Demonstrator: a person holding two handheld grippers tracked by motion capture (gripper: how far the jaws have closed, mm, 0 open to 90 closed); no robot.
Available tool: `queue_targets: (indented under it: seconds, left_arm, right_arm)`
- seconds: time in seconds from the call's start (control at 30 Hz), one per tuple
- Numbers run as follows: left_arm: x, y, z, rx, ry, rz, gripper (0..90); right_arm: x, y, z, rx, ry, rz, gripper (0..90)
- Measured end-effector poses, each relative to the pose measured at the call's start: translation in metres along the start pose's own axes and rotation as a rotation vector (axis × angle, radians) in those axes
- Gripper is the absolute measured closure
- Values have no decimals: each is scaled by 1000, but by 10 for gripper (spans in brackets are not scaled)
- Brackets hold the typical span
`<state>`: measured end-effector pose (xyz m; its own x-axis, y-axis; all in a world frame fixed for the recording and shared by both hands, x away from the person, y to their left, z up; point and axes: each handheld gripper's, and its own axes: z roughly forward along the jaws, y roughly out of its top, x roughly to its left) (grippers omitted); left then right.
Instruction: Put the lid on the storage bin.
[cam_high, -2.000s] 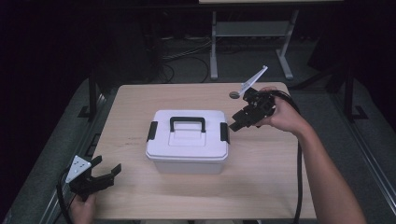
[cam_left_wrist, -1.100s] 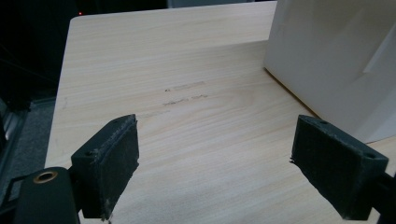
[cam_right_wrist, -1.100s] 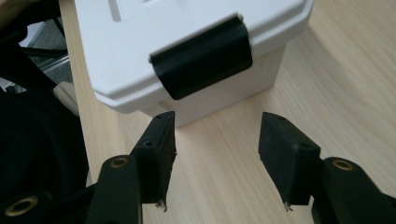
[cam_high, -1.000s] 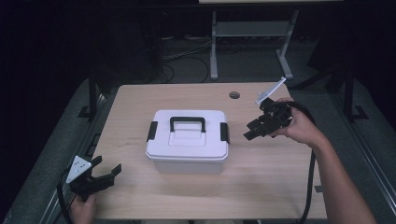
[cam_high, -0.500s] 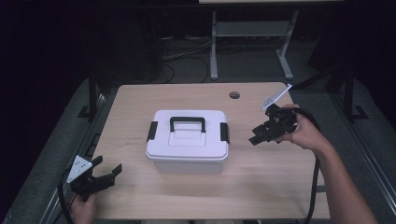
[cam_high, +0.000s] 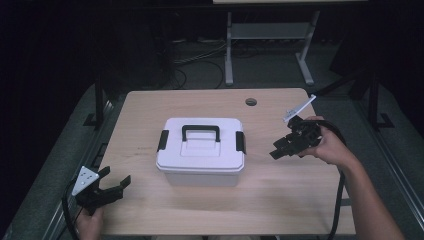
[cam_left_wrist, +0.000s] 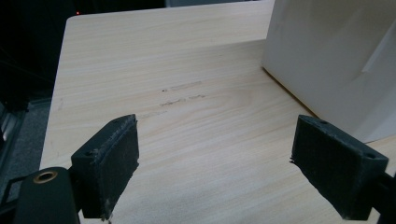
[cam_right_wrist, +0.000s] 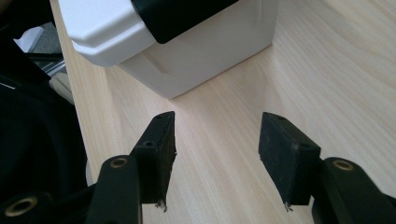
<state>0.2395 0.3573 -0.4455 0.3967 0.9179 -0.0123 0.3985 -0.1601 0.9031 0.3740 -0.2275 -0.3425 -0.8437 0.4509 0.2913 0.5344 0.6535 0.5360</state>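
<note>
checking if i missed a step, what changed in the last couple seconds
The right claw drew back from beside the box's far right corner, moving toward the person and out to the right; it now hangs off the box's right side, jaws open and empty. Nothing was gripped or let go. The box, lid on and handle down, and the left claw, open at the table's near left corner, stayed put.

No legible text, labels or numbers on any surface.
</note>
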Motion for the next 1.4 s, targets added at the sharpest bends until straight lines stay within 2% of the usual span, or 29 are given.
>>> queue_targets:
  seconds: [0.17, 0.3, 0.53, 1.4]
  left_arm:
    - [-1, -1, 0, 4, -1, 2, 141]
    - [1, -1, -1, -2, -1, -8, 141]
    - [0, -1, 0, 1, -2, -2, 141]
    - [0, -1, 0, 2, 2, 1, 141]
  right_arm:
    - [-1, -6, 1, 0, 4, 12, 455]
    - [-3, -12, 6, 3, 7, 20, 454]
    - [-5, -22, 17, 22, 19, 34, 452]
    - [-9, -58, 31, 7, 50, 92, 450]
